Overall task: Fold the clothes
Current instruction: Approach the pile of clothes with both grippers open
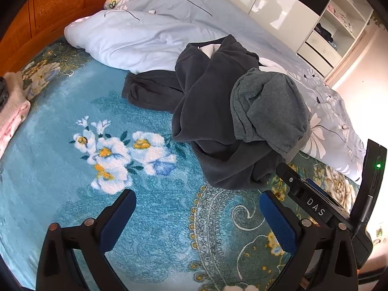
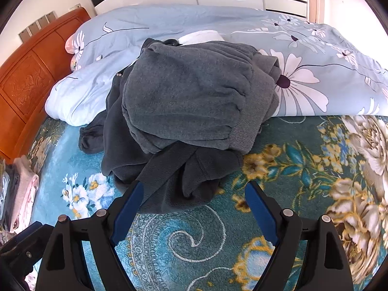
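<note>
Bedroom with a wooden headboard (image 2: 26, 82) and a white wardrobe (image 1: 286, 12) behind a bed (image 1: 60, 169) spread with a teal flowered blanket, a pale blue quilt (image 2: 315, 55) bunched along its far side. Seen from the right wrist, the unfolded heap sits just beyond the tongs at twelve o'clock: a grey sweater (image 2: 194, 97) lies crumpled on top of dark trousers (image 2: 169, 174), whose leg trails toward nine o'clock. Both the left tongs (image 1: 197, 214) and the right tongs (image 2: 192, 203) stand wide and hold nothing, hovering over bare blanket. A small stack of pink folded clothes (image 2: 24, 189) at the left edge suggests some pieces are done; by my judgement, the grey sweater and dark trousers are yet to be folded.
</note>
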### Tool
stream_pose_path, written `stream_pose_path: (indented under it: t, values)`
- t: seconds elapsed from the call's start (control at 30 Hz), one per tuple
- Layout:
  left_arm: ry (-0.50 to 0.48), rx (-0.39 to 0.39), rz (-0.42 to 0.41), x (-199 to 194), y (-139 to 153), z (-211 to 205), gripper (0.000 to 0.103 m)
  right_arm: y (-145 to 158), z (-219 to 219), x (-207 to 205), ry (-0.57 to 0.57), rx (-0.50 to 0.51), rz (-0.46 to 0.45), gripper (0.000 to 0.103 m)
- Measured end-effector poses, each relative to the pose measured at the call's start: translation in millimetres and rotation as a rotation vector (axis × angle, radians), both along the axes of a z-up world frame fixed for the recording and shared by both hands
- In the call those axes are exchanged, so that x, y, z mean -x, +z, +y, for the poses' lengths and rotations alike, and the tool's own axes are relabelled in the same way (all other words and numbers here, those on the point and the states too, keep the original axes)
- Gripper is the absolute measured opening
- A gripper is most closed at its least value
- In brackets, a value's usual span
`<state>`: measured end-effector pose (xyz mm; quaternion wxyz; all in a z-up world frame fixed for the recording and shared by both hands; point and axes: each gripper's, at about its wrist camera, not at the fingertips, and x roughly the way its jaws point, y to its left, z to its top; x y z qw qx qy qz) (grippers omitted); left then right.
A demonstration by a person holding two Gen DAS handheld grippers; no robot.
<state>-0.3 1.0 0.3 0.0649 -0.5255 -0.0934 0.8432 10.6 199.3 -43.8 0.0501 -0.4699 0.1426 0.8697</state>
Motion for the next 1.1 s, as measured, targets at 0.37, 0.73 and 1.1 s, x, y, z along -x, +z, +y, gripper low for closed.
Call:
stream_pose_path:
  t: [0.37, 0.73, 1.1]
  values:
    - [-0.007, 0.041, 0.056, -8, -9, 5, 0.103, -5, -16, 2, 0.041, -0.011, 0.015, 0.086]
    - [0.003, 0.035, 0.015, -8, -20, 0, 0.103, 11, -24, 10, 0.056, -0.202, 0.054, 0.086]
    - [0.004, 0.002, 0.005, 8, -8, 2, 0.103, 25, -24, 20, 0.057, -0.251, 0.048, 0.086]
